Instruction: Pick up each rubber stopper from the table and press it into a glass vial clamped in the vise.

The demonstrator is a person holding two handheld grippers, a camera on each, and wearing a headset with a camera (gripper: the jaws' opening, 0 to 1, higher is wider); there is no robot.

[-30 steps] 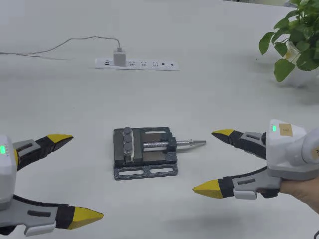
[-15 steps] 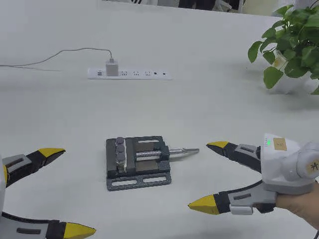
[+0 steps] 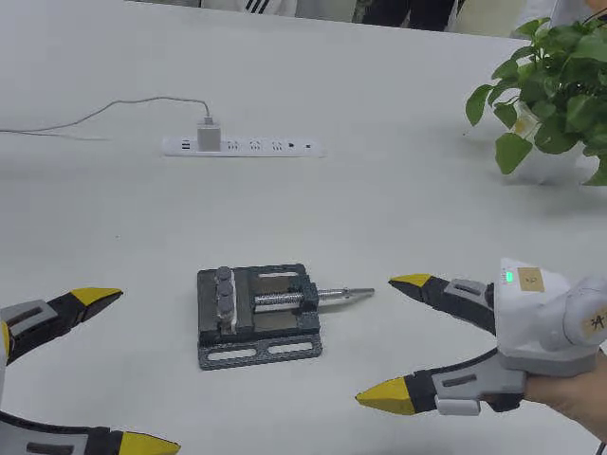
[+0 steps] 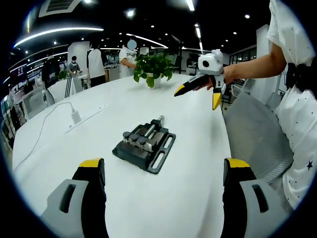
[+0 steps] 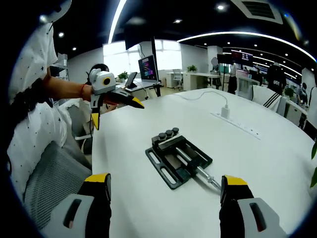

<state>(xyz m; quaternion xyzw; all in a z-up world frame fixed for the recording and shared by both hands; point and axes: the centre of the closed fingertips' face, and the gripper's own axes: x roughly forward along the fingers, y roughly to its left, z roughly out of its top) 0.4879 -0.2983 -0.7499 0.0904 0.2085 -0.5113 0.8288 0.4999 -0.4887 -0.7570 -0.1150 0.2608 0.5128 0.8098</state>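
Note:
A dark metal vise (image 3: 256, 318) sits mid-table with its screw handle pointing right. Three small vials topped with grey rubber stoppers (image 3: 225, 292) stand in a row between its jaws. The same vise (image 4: 144, 144) and stoppers (image 4: 134, 137) appear in the left gripper view, and the vise (image 5: 178, 156) and stoppers (image 5: 167, 134) in the right gripper view. My left gripper (image 3: 121, 370) hovers open to the left of the vise, holding nothing. My right gripper (image 3: 395, 338) hovers open to its right, also holding nothing. Both stand well apart from the vise.
A white power strip (image 3: 242, 147) with a plugged charger and cable lies at the back of the white table. A potted plant (image 3: 550, 95) stands at the back right. A mesh chair (image 4: 252, 129) and people are beyond the table edge.
The head camera has moved, so the vise and grippers sit lower and further left in the picture. Both grippers stay open and keep about the same distance from the vise.

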